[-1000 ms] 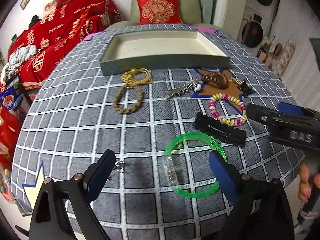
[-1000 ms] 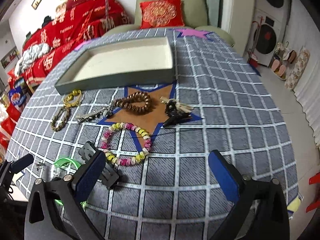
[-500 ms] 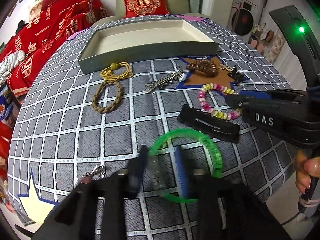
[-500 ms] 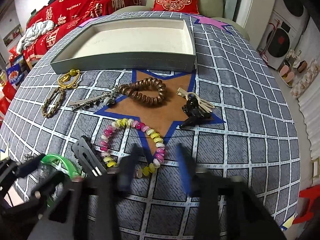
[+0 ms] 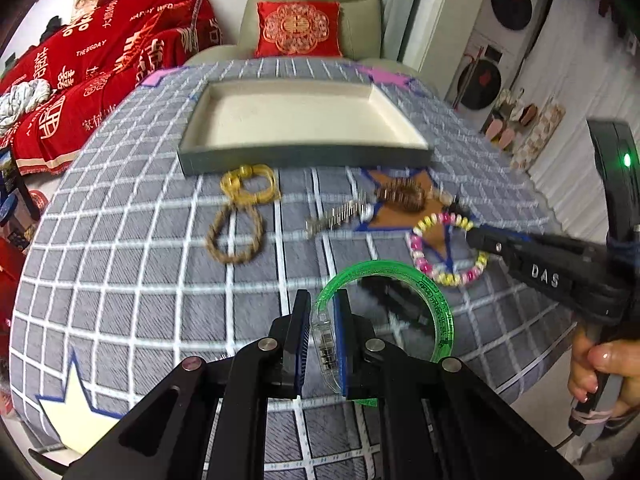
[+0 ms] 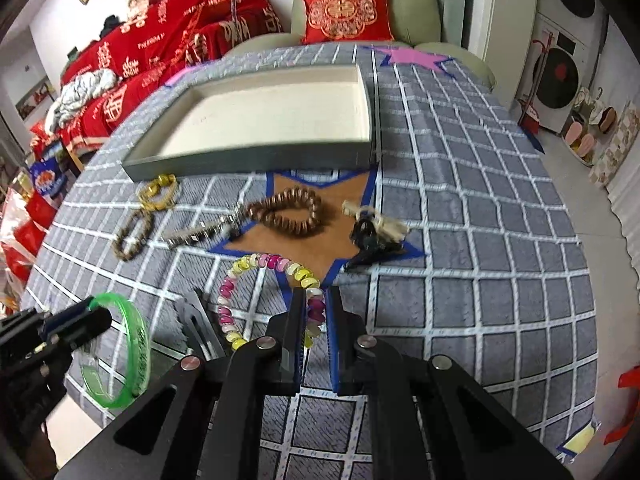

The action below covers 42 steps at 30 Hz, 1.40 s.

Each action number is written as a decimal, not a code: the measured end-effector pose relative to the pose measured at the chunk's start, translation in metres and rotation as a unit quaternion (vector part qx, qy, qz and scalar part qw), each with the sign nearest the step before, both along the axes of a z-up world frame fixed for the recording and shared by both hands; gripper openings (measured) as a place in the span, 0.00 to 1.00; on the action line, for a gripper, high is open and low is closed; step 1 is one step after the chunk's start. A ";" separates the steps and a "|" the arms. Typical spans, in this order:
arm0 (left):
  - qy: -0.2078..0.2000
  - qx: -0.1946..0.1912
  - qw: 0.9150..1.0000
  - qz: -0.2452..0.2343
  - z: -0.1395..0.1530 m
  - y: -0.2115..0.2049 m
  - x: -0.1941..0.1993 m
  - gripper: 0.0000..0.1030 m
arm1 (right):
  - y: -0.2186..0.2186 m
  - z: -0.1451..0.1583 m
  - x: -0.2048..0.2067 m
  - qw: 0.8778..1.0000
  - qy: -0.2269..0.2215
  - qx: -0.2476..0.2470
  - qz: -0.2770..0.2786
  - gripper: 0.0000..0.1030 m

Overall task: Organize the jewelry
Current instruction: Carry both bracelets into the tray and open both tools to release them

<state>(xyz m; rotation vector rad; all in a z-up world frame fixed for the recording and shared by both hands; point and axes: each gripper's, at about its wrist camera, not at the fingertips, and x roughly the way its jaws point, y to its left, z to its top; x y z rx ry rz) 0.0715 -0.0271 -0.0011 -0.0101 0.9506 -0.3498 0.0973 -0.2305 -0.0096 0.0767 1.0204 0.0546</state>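
Note:
My left gripper (image 5: 322, 314) is shut on the clear clasp part of a green bangle (image 5: 436, 300), lifted off the cloth; the bangle also shows in the right wrist view (image 6: 138, 334). My right gripper (image 6: 314, 314) is shut on a pink and yellow bead bracelet (image 6: 256, 262), which also shows in the left wrist view (image 5: 420, 254). An empty grey tray (image 5: 304, 158) with a cream floor stands at the back of the table; it also shows in the right wrist view (image 6: 248, 160).
On the checked cloth lie a yellow cord bracelet (image 5: 250, 188), a braided brown bracelet (image 5: 236, 236), a silver hair clip (image 6: 200, 232), a brown bead bracelet (image 6: 290, 212), a black claw clip (image 6: 370, 240) and a black barrette (image 6: 200, 328). An armchair stands behind the table.
Both grippers went from wide open to shut: the left closed on the green bangle and raised it, the right moved forward and closed on the bead bracelet.

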 end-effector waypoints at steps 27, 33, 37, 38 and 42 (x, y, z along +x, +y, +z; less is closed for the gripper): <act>-0.008 0.019 0.999 0.039 0.020 -0.014 0.239 0.19 | -0.011 0.028 0.211 0.998 -0.022 0.054 0.014 0.10; 0.015 0.028 0.998 0.056 -0.012 -0.020 0.285 0.19 | -0.013 -0.001 0.258 0.998 -0.006 0.055 -0.006 0.10; 0.026 0.050 0.997 0.058 -0.030 -0.027 0.299 0.20 | -0.013 -0.021 0.276 0.999 0.008 0.048 -0.013 0.10; 0.027 0.055 0.996 0.058 -0.034 -0.028 0.301 0.20 | -0.013 -0.025 0.279 0.999 0.012 0.046 -0.013 0.10; 0.024 0.075 0.995 0.064 -0.040 -0.031 0.305 0.20 | -0.011 -0.039 0.284 0.999 0.024 0.037 -0.016 0.10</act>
